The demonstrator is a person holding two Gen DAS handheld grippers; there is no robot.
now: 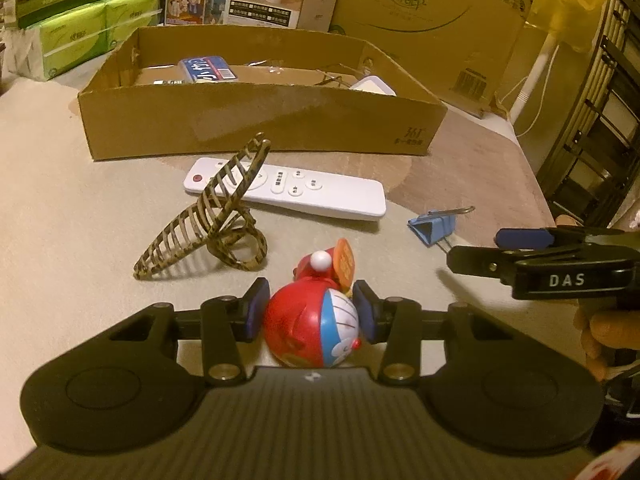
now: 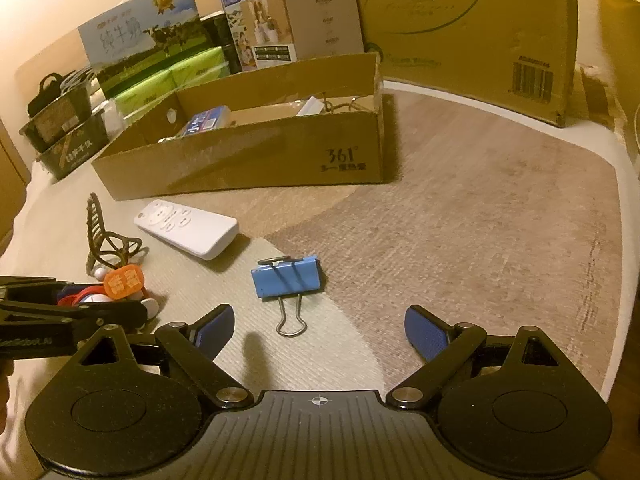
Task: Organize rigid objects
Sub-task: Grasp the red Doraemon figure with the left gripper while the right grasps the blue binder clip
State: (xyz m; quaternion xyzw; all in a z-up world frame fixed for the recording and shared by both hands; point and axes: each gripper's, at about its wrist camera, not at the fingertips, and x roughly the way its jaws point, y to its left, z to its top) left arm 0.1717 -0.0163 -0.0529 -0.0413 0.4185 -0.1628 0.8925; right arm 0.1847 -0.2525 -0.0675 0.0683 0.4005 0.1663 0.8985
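Where grippers wait: one remote; one clip

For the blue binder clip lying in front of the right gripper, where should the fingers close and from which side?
Grip the blue binder clip across its folded blue body, coming from above along its length. It lies flat with one wire handle pointing at the open right gripper; the thin wire would probably slip, while the body's ends give the pads firmer faces.

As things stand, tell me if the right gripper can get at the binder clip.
Probably yes. The right gripper is open, and the binder clip lies just ahead of its fingertips on bare cloth with nothing between. The left gripper, around the toy, sits off to the side.
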